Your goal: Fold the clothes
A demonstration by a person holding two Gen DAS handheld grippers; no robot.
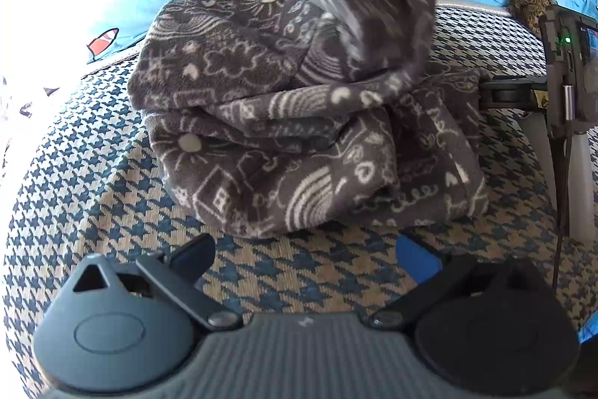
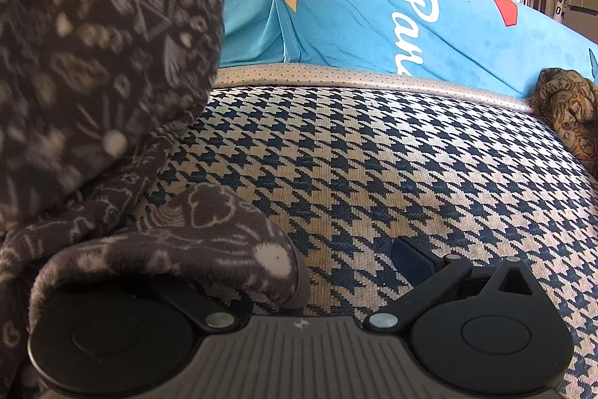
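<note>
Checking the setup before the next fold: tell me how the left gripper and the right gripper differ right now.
The left gripper is clear of the grey garment, which sits folded ahead of it; the right gripper has a flap of that garment draped over its left finger. The left gripper faces the bundle head-on; the right gripper faces mostly bare houndstooth cover, garment to its left. Both are open, low over the cover.

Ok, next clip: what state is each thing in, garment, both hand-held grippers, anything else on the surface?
Grey garment: partly folded into a bundle on the houndstooth surface, one flap lifted and blurred.
Left hand-held gripper: open, empty, apart from the bundle.
Right hand-held gripper: open, garment draped over one finger.
Brown cloth: crumpled at the surface's far edge.
Blue cover: spread behind.
</note>
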